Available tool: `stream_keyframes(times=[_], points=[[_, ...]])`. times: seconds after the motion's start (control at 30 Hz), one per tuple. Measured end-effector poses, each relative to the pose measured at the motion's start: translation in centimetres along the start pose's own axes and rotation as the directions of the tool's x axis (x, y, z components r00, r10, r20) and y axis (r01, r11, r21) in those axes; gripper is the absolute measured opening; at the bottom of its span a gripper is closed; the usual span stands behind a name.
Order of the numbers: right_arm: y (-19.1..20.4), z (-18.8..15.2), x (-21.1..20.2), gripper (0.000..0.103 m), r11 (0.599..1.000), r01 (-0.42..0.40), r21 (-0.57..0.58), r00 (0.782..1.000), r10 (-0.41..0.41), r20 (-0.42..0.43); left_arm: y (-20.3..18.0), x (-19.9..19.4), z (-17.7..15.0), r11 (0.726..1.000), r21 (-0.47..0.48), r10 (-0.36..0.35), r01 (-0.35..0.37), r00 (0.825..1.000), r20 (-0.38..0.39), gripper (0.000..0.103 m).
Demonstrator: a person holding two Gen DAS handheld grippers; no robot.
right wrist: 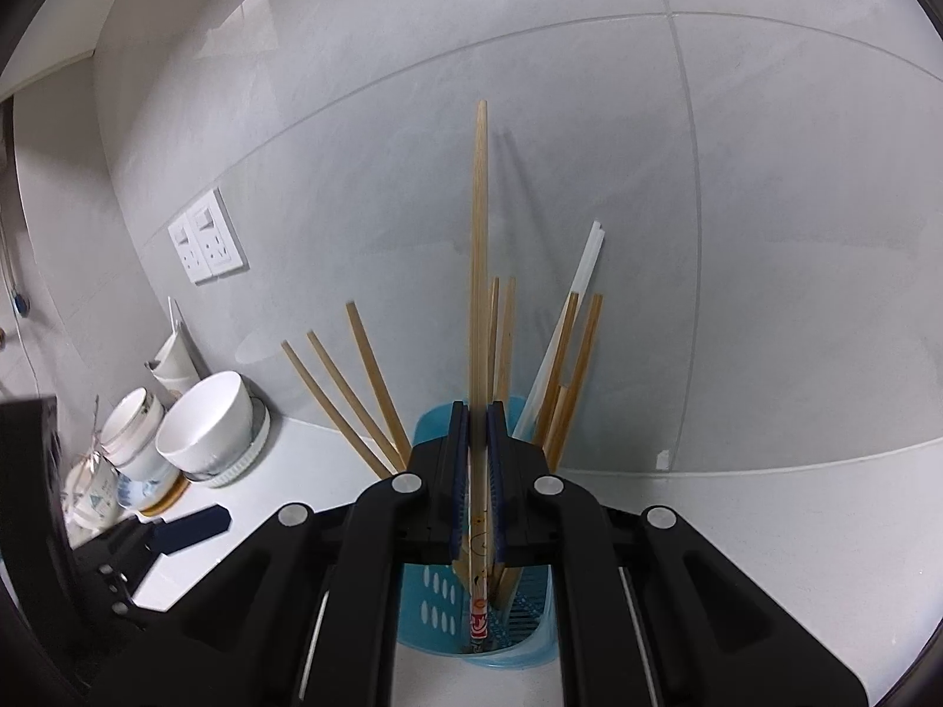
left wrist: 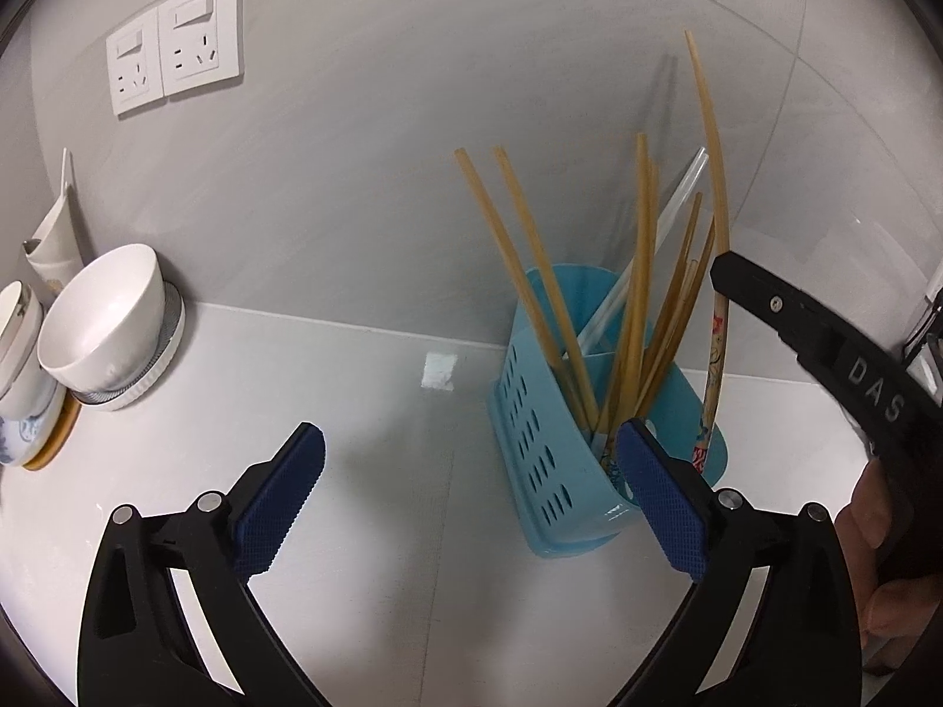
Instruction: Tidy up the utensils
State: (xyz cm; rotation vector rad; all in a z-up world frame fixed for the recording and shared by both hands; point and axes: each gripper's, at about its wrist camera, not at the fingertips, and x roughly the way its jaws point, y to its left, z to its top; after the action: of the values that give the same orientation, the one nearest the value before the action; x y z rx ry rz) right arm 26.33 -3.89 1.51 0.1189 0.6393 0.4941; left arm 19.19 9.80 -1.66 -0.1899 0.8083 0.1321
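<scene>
- In the right wrist view the right gripper fills the near foreground; its blue fingers are clamped on a long decorated chopstick, and the black body hides the front of the blue utensil holder beneath it.
- The chopstick's lower end, printed in red and yellow, reaches down into the holder; its pale wooden shaft rises straight up past the fingers. Whether its tip rests on the holder's floor cannot be made out.
- In the left wrist view the left gripper stands with its fingers wide apart and nothing between them; the right-hand pad overlaps the holder's near rim in the picture, and contact cannot be judged.
- A hand is cut off at that view's right edge, behind the right gripper's black arm.
- The holder is light blue plastic with rows of oval slots, standing on the white desk close to the wall.
- Plain wooden chopsticks fan out of it, some leaning left, others bunched right; a clear white straw-like stick leans among them.
- Further left, a white bowl sits tilted on a ribbed white dish, beside stacked cups partly cut off by the frame.
- On the grey tiled wall behind, a double socket plate.
</scene>
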Motion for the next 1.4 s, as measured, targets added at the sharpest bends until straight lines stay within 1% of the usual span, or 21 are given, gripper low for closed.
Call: stream_keyframes(times=[0.33,0.5,0.53,0.6,0.7,0.77,0.83,1.0,1.07,1.1,1.17,1.4], points=[[0.2,-2.8,1.3,0.006,0.999,0.026,-0.024,0.998,-0.027,-0.051,2.1,1.8,0.2,1.000,-0.025,0.000,0.000,1.000,-0.013,0.097],[0.5,-3.2,1.7,0.007,0.999,0.034,-0.040,0.997,-0.037,-0.074,2.5,2.0,0.4,1.000,-0.030,0.002,-0.002,1.000,-0.008,0.097],[0.5,-3.2,1.6,0.009,0.998,0.039,-0.042,0.996,-0.043,-0.080,2.6,2.0,0.4,1.000,-0.031,0.003,-0.003,1.000,-0.007,0.097],[0.4,-2.8,1.2,0.009,0.998,0.048,-0.048,0.994,-0.053,-0.095,2.6,1.8,0.6,0.999,-0.032,0.001,-0.001,1.000,-0.002,0.097],[0.2,-2.3,0.4,0.017,0.996,0.073,-0.060,0.991,-0.079,-0.107,2.5,0.9,0.9,0.999,-0.032,-0.009,0.010,1.000,0.013,0.097],[-0.2,-1.9,-0.6,0.031,0.995,0.086,-0.056,0.990,-0.092,-0.111,2.4,0.3,1.0,1.000,-0.029,-0.012,0.012,1.000,0.024,0.097],[-0.6,-1.5,-1.7,0.034,0.994,0.099,-0.056,0.988,-0.105,-0.112,2.2,-0.4,1.1,1.000,-0.025,-0.016,0.016,0.999,0.033,0.097],[-1.2,-1.3,-4.5,0.048,0.991,0.116,-0.066,0.984,-0.124,-0.125,1.2,-2.4,0.8,0.999,-0.022,-0.026,0.027,0.999,0.044,0.097],[-1.4,-1.4,-5.4,0.057,0.991,0.118,-0.067,0.984,-0.126,-0.126,0.9,-3.2,0.7,1.000,-0.015,-0.024,0.025,0.999,0.049,0.097],[-1.4,-1.5,-6.0,0.059,0.991,0.117,-0.065,0.984,-0.124,-0.129,0.8,-3.5,0.6,1.000,-0.012,-0.024,0.025,0.998,0.050,0.097],[-1.5,-1.6,-6.7,0.067,0.991,0.115,-0.062,0.984,-0.122,-0.132,0.6,-4.1,0.3,0.999,-0.008,-0.035,0.035,0.998,0.046,0.097],[-1.5,-2.8,-9.0,0.087,0.991,0.112,-0.068,0.982,-0.121,-0.147,0.2,-5.5,-1.1,1.000,0.010,-0.030,0.029,0.999,0.036,0.097]])
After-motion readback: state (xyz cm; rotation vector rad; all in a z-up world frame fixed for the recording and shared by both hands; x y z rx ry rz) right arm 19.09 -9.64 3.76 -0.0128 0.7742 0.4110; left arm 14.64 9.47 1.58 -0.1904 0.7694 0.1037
